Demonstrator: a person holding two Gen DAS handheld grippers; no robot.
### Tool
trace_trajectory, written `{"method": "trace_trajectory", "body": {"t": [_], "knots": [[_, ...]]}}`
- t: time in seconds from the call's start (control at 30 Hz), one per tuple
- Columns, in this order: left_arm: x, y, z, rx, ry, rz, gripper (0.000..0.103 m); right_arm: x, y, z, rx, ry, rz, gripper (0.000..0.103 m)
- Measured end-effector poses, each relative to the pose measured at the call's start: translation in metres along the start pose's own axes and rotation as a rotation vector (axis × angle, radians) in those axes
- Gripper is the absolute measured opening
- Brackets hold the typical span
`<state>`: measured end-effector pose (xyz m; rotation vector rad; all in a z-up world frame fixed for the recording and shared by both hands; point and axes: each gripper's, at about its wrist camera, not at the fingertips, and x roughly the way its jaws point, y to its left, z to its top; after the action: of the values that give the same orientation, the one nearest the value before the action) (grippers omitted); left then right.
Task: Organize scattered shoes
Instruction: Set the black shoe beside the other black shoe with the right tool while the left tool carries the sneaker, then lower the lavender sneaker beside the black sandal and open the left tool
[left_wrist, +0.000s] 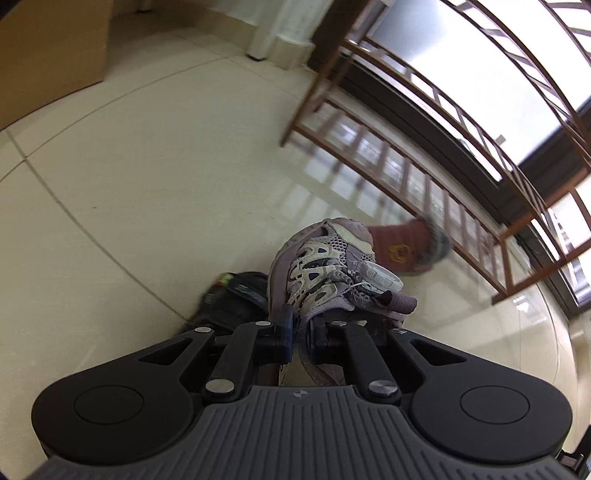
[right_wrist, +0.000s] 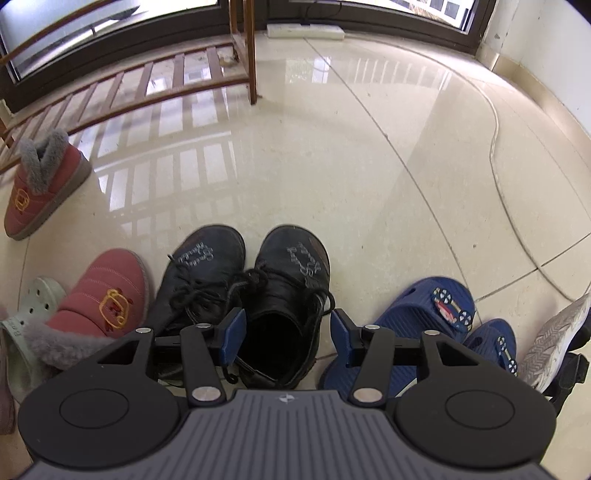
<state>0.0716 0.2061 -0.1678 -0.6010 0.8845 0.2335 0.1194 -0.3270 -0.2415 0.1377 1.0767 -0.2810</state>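
My left gripper (left_wrist: 300, 334) pinches the grey mesh sneaker (left_wrist: 325, 269) by its collar, carried clear of the floor. My right gripper (right_wrist: 287, 338) stands half-wide and empty above the black lace-up (right_wrist: 284, 306) — paired beside its mate (right_wrist: 199, 280).

**Shoe count, both wrist views**

Right view:
- 2 black lace-up shoes (right_wrist: 255, 291)
- 2 red fur-trimmed boots (right_wrist: 44, 184)
- 2 blue slides (right_wrist: 417, 325)
- 1 pale green clog (right_wrist: 26, 321)
- 1 grey-soled sneaker (right_wrist: 557, 339) at right edge

Left view:
- 1 grey mesh sneaker (left_wrist: 325, 266)
- 1 red boot (left_wrist: 406, 247)
- 1 dark shoe (left_wrist: 236, 299), blurred, possibly a sandal
- 1 wooden shoe rack (left_wrist: 424, 173)
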Motion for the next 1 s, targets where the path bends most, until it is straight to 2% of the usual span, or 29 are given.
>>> {"method": "trace_trajectory", "body": {"t": [0.2,0.4,0.6,0.83,1.0], "knots": [[-0.01,0.039,0.018,-0.001,-0.021,0.092,0.009,-0.006,0.008,0.005,-0.029,-0.01,-0.004,0.057],[0.001,0.081,0.029,-0.011,0.003,0.124,0.009,-0.004,0.014,0.003,-0.029,0.015,0.008,0.057],[0.027,0.103,0.024,0.017,0.023,0.129,0.009,-0.004,0.026,-0.003,-0.063,0.032,0.028,0.057],[0.053,0.116,0.02,0.04,0.011,0.123,0.009,-0.006,0.027,-0.005,-0.066,0.038,0.037,0.057],[0.075,0.121,0.018,0.054,0.037,0.139,0.009,-0.006,0.026,-0.006,-0.064,0.046,0.039,0.057]]}}
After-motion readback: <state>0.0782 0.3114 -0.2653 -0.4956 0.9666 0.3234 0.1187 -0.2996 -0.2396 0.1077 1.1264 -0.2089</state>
